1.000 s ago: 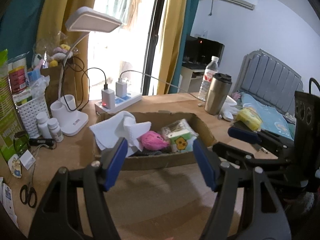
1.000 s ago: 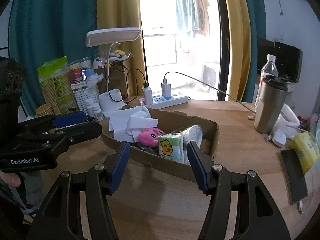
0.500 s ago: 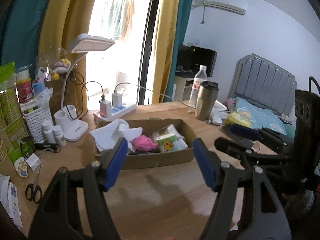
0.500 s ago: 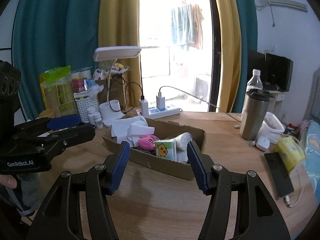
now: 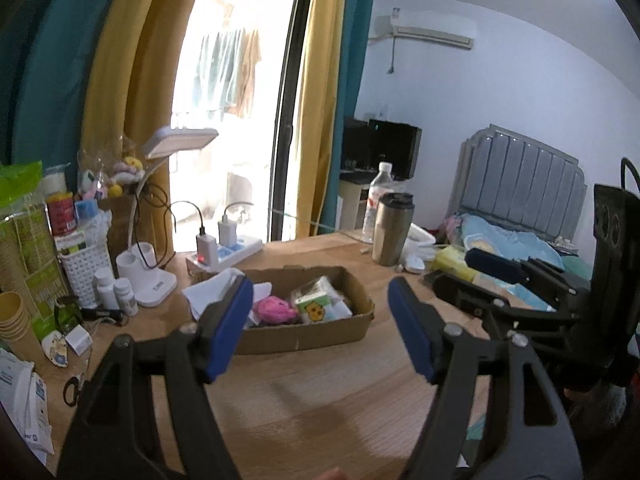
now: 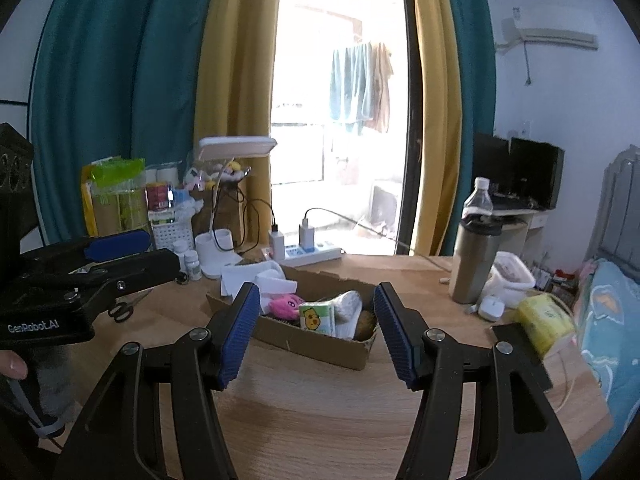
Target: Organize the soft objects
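A shallow cardboard box [image 5: 308,338] [image 6: 312,344] sits mid-table. In it lie a white cloth [image 5: 208,292] [image 6: 256,280], a pink plush toy [image 5: 274,309] [image 6: 285,304], a tissue pack with a yellow duck [image 5: 316,308] [image 6: 317,318] and a clear-wrapped soft item [image 6: 350,304]. My left gripper [image 5: 320,328] is open and empty, well back from the box. My right gripper [image 6: 316,334] is open and empty, also back from the box. Each gripper shows in the other's view.
A white desk lamp [image 5: 152,276], power strip [image 5: 228,254], pill bottles [image 5: 114,292], scissors [image 5: 74,390] and snack bags stand left. A steel tumbler [image 5: 392,230], water bottle [image 5: 376,200], mouse [image 6: 491,307], yellow tissue pack [image 6: 544,322] and phone [image 6: 520,356] sit right. A bed [image 5: 520,216] lies beyond.
Both grippers have pulled back and up from the box, which now looks smaller and farther. Both stay open and empty. The box contents have not moved.
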{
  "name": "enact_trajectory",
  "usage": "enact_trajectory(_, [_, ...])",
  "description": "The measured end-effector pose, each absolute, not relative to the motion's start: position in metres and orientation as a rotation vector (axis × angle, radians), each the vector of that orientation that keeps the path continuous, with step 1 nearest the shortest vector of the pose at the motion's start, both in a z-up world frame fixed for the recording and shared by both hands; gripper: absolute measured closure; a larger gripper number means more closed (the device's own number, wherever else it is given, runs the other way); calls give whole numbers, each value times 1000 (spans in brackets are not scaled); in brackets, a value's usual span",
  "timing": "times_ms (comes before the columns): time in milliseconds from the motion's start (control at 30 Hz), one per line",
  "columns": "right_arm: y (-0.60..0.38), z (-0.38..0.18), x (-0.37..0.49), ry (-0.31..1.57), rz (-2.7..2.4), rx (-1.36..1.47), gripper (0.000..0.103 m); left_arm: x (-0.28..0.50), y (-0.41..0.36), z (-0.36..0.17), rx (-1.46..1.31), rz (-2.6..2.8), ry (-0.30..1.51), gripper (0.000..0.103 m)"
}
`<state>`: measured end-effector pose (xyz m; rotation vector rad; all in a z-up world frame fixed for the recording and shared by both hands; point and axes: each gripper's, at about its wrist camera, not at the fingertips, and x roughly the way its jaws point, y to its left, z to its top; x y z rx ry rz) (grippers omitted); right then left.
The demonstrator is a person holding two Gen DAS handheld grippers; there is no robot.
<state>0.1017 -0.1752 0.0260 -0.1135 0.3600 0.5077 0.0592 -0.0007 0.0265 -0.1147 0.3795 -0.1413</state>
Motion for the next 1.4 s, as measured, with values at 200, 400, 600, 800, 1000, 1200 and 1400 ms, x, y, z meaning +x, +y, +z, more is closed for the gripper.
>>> enact_trajectory(200, [-184,42,84,309,469,-114,33,41,-6,42,-107,-130,327,11])
enact_trajectory(400, [-196,55,69,272,425,-110,28,24,-11,60,-93,-119,267,7])
enact_trajectory(600, [-204,64,61,249,384,-102,28,17,-15,68,-84,-112,251,6])
enact_trajectory(800, [-216,72,55,220,351,-85,28,13,-20,76,-76,-116,230,6])
enact_trajectory(1000, [-224,70,57,223,344,-75,27,14,-27,78,-62,-121,244,6])
enact_trajectory(1200, [-227,68,59,236,346,-66,27,15,-32,78,-46,-106,249,6])
enact_trajectory(1400, [-226,68,58,240,351,-70,27,14,-32,77,-53,-63,239,6])
